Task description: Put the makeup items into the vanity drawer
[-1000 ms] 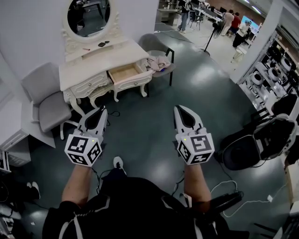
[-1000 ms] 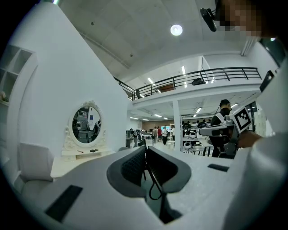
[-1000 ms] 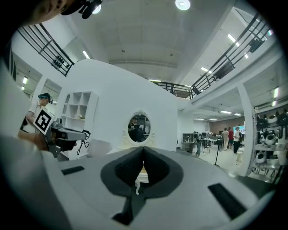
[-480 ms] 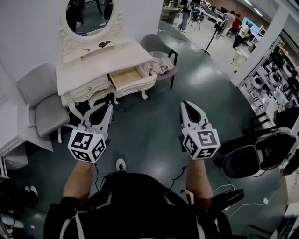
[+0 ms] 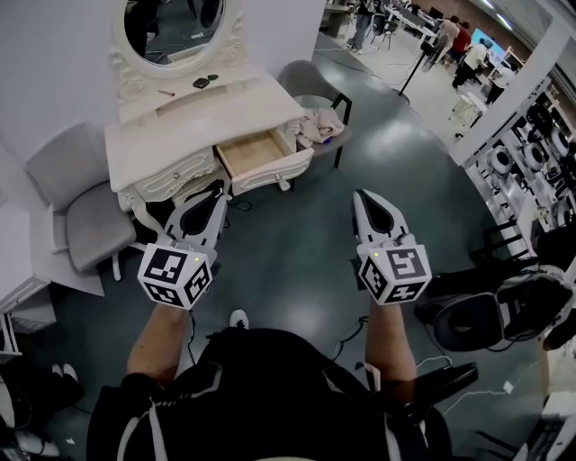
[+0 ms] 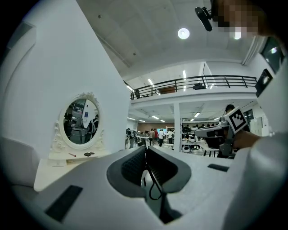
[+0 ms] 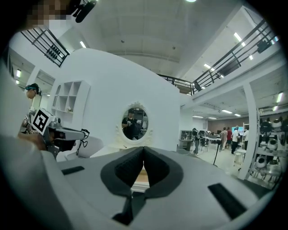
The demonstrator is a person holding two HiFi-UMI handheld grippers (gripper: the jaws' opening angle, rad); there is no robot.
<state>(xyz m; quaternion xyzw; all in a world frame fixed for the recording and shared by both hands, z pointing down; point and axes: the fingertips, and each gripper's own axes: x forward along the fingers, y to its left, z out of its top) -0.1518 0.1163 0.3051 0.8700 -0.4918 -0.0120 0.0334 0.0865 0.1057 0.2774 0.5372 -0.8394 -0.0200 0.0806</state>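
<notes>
The white vanity (image 5: 193,122) with an oval mirror (image 5: 175,25) stands ahead on the left, and its drawer (image 5: 256,153) is pulled open and looks bare inside. On the shelf under the mirror lie two small dark makeup cases (image 5: 204,81) and a thin red pencil (image 5: 166,92); these cases (image 6: 88,154) also show in the left gripper view. My left gripper (image 5: 215,188) hangs in the air short of the vanity, shut with nothing in it. My right gripper (image 5: 364,196) is level with it over the floor, also shut and holding nothing.
A grey chair (image 5: 76,203) stands left of the vanity. Another chair (image 5: 315,108) with a crumpled cloth on it is right of the drawer. Cables lie on the dark floor (image 5: 288,261). A black seat (image 5: 472,320) and shelving are at the right; people stand far back.
The vanity has come nearer and lower in the head view as the person walks toward it. Both grippers stay shut and have risen slightly in the frame.
</notes>
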